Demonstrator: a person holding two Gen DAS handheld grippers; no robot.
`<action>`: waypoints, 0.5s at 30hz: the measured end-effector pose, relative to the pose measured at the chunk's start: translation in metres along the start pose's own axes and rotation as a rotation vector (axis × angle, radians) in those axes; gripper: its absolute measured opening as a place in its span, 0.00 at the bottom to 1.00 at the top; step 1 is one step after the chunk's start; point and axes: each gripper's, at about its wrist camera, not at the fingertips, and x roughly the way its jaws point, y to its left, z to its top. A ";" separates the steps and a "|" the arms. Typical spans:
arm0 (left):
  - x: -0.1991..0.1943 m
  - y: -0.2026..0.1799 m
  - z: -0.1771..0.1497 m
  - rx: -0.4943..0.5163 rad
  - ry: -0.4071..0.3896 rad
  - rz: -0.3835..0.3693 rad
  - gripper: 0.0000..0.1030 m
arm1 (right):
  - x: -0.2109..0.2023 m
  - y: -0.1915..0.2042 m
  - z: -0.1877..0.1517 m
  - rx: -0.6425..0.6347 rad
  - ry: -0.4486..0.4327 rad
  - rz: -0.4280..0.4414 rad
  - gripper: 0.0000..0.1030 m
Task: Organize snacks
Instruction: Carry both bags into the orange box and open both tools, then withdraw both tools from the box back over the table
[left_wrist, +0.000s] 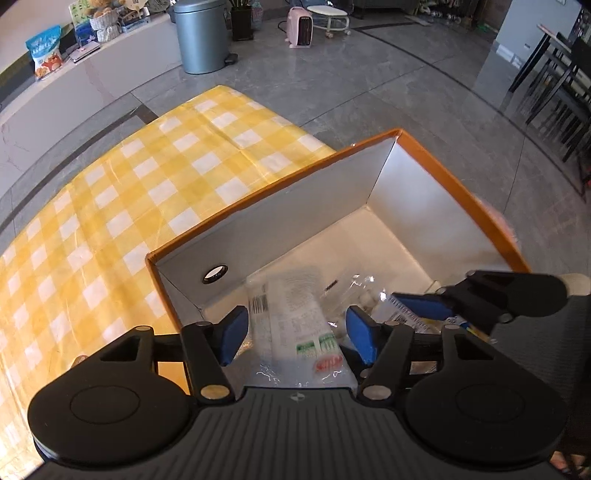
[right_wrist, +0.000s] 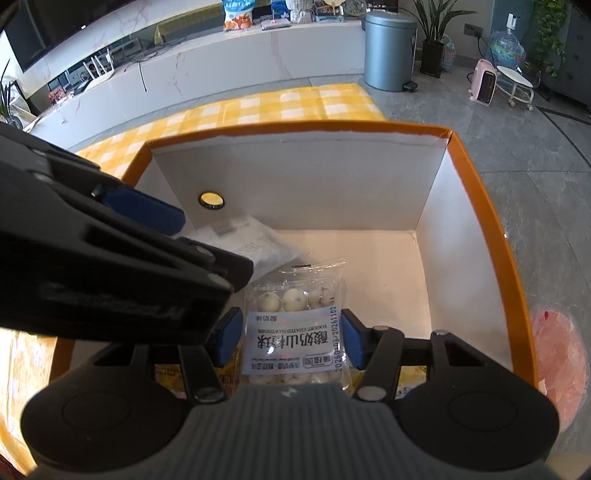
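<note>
An orange-rimmed box (left_wrist: 436, 158) with white inner walls stands on the yellow checked tablecloth (left_wrist: 147, 177); it also shows in the right wrist view (right_wrist: 491, 218). My left gripper (left_wrist: 297, 330) is over the box with its jaws apart around a white and clear snack packet (left_wrist: 295, 325). My right gripper (right_wrist: 291, 338) has its jaws against the sides of a clear bag of yogurt-coated hawthorn balls (right_wrist: 295, 325), inside the box. The white packet (right_wrist: 251, 240) lies further in. The right gripper's fingers (left_wrist: 424, 306) show in the left wrist view.
Yellow snack packs (right_wrist: 410, 380) lie on the box floor under the bag. A pink packet (right_wrist: 557, 354) lies outside the box to the right. A grey bin (left_wrist: 201, 35), a pink heater (left_wrist: 301, 27) and dark chairs (left_wrist: 554, 96) stand on the floor beyond.
</note>
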 end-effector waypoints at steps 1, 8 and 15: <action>-0.002 0.001 -0.001 -0.003 -0.006 -0.003 0.72 | 0.001 0.001 0.001 -0.002 0.011 -0.001 0.55; -0.036 0.019 -0.017 -0.069 -0.118 -0.044 0.72 | 0.005 0.006 0.006 0.017 0.027 -0.008 0.55; -0.067 0.031 -0.041 -0.105 -0.205 -0.048 0.72 | 0.009 0.020 0.007 -0.021 0.045 -0.013 0.58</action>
